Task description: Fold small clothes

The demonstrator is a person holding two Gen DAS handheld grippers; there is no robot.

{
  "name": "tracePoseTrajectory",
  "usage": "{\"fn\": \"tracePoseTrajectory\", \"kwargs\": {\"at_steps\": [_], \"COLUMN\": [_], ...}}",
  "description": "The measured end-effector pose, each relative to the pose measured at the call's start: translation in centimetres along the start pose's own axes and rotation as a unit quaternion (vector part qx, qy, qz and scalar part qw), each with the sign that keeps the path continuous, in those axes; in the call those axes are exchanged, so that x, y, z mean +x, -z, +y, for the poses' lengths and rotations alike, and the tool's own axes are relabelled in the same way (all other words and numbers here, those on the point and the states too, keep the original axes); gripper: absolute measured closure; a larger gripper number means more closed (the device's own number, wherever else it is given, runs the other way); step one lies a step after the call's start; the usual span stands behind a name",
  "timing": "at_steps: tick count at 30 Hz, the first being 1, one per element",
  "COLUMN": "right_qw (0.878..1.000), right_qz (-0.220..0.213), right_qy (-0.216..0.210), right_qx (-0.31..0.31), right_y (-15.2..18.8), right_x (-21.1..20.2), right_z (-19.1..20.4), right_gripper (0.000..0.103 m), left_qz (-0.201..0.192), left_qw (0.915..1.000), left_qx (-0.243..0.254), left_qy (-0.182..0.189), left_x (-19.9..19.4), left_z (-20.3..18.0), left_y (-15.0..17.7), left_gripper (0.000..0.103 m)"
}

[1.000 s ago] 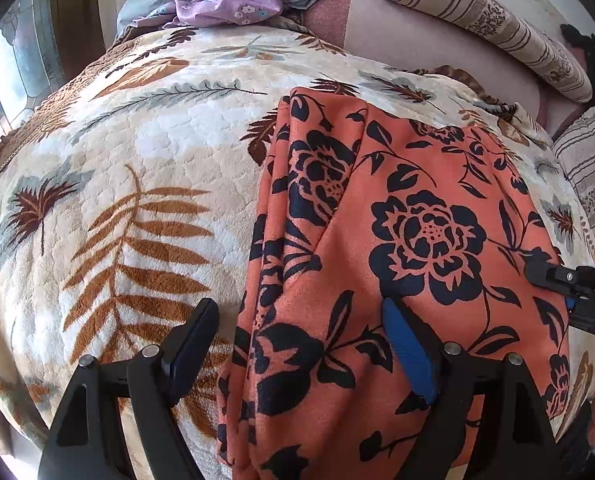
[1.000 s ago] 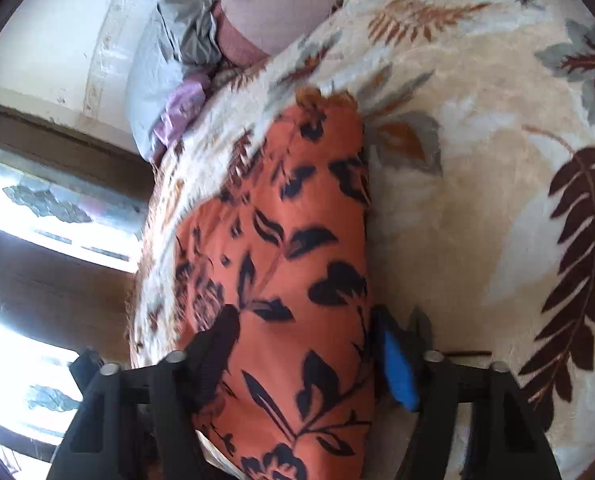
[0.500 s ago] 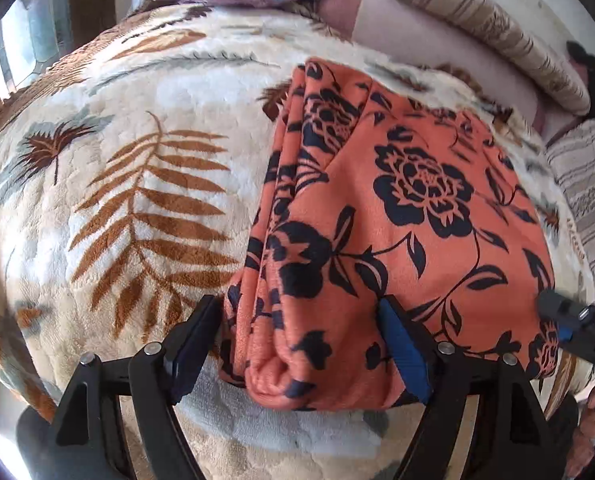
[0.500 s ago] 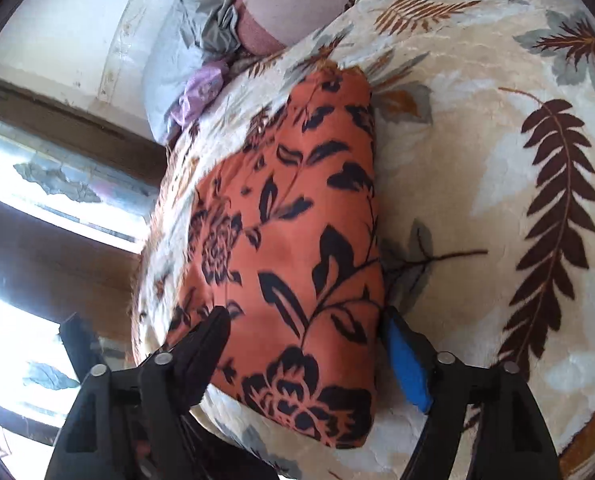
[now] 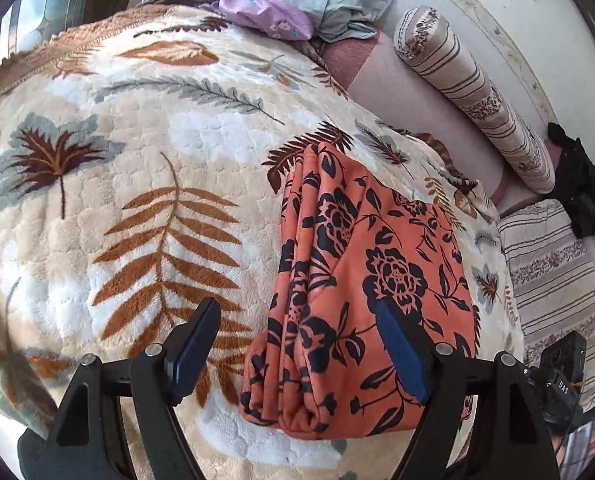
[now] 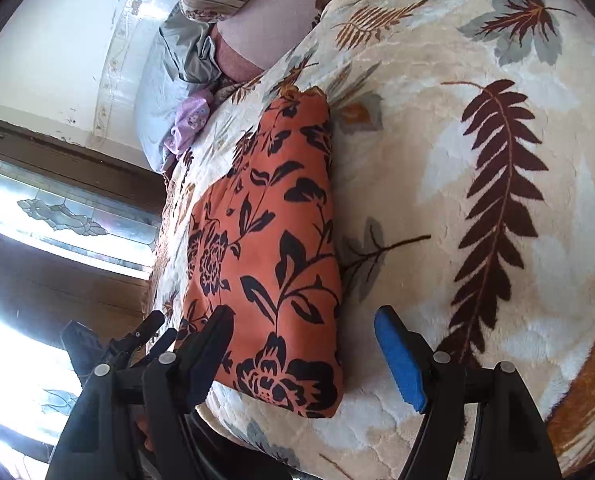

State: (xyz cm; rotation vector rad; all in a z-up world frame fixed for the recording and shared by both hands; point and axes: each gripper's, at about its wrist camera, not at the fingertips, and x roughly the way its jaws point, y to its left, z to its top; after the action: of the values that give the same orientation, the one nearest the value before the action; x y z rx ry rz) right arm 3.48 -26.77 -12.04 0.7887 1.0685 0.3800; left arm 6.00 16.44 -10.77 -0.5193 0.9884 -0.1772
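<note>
Orange floral garment point(image 5: 361, 300) lies folded in a layered stack on my bed blanket point(image 5: 137, 184). Left gripper point(image 5: 297, 344) and right gripper point(image 6: 303, 346) both spread, empty. Fold looks finished; perhaps tidying left.

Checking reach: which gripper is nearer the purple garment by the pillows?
Left. The left gripper sits at the folded orange floral garment's near edge, facing the purple garment; the right gripper views it further off.

Light: we see bright daylight from the window point(image 6: 57, 216), blown out at lower left.
Edges: strong fisheye bending, dark corners.
</note>
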Motion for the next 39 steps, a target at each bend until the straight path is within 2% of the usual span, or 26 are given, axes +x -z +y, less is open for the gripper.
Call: {"fn": "tracePoseTrajectory", "kwargs": {"at_steps": [3,6,8,11,12,14,15,16,17,21,23,27,32,34,35,36,37,38,39], "right_qw": [1.000,1.000,1.000,1.000,0.999,0.997,0.997,0.996,0.995,0.993,0.992,0.989,0.987,0.989,0.991,0.992,0.994,0.994,0.993], "right_qz": [0.003,0.007,0.008,0.020,0.037,0.073,0.070,0.071,0.069,0.062,0.056,0.030,-0.033,-0.055,-0.066,-0.073,-0.073,-0.067,-0.060], "right_qy": [-0.001,0.000,0.001,-0.001,0.001,0.010,0.013,0.016,0.030,0.038,0.036,0.030,0.033,0.034,0.036,0.043,0.060,0.080,0.104], "right_qx": [-0.003,-0.006,-0.012,-0.011,-0.011,-0.015,-0.028,-0.047,-0.062,-0.089,-0.105,-0.145,-0.154,-0.135,-0.114,-0.089,-0.062,-0.034,-0.006], "right_y": [-1.0,-2.3,-3.2,-4.6,-4.9,-5.0,-4.9,-4.8,-4.7,-4.8,-5.0,-6.3,-10.7,-12.6,-13.4,-14.1,-14.7,-15.1,-15.0], "right_x": [0.5,1.3,2.0,4.0,5.1,7.5,7.9,8.1,8.2,7.4,6.6,4.0,-1.2,-2.9,-3.4,-3.7,-3.6,-3.3,-3.2], "right_z": [0.3,0.7,0.9,1.1,1.0,0.8,1.2,1.8,2.4,3.4,4.1,5.9,5.6,3.9,2.6,1.0,-0.9,-2.8,-4.6], "right_gripper": [0.027,0.027,0.027,0.027,0.027,0.027,0.030,0.045,0.046,0.060,0.063,0.065,0.066,0.066,0.066,0.063,0.054,0.049,0.047], "left_qz": [0.031,0.044,0.055,0.097,0.095,0.092,0.093,0.099,0.101,0.091,0.077,0.049,0.026,0.035,0.050,0.062,0.070,0.084,0.099], "left_qw": [0.9992,0.9983,0.9974,0.9933,0.9937,0.9946,0.9945,0.9933,0.9927,0.9938,0.9951,0.9954,0.9913,0.9898,0.9891,0.9897,0.9911,0.9917,0.9910], "left_qx": [-0.012,0.006,-0.005,-0.024,-0.019,-0.005,-0.002,-0.003,-0.008,0.001,0.011,0.031,0.061,0.067,0.070,0.074,0.079,0.086,0.089], "left_qy": [0.024,0.038,0.047,0.058,0.055,0.047,0.048,0.060,0.065,0.064,0.061,0.077,0.114,0.121,0.119,0.107,0.081,0.045,0.013], "left_x": [1.9,3.0,3.9,6.1,6.4,6.4,6.4,6.5,6.6,6.3,5.5,4.1,5.1,7.0,8.4,9.9,11.5,13.0,14.0], "left_z": [0.1,-0.7,-0.5,0.3,0.4,0.2,0.2,0.2,0.3,-0.4,-1.2,-4.0,-9.8,-12.1,-13.1,-13.9,-14.4,-14.6,-14.5], "left_y": [-0.9,-1.6,-2.1,-2.3,-2.3,-2.2,-2.1,-2.1,-2.1,-1.9,-2.1,-3.2,-5.5,-6.1,-6.3,-6.2,-6.0,-5.7,-5.2], "left_gripper": [0.023,0.023,0.023,0.025,0.031,0.037,0.049,0.056,0.062,0.072,0.075,0.076,0.076,0.075,0.072,0.067,0.060,0.048,0.047]}}
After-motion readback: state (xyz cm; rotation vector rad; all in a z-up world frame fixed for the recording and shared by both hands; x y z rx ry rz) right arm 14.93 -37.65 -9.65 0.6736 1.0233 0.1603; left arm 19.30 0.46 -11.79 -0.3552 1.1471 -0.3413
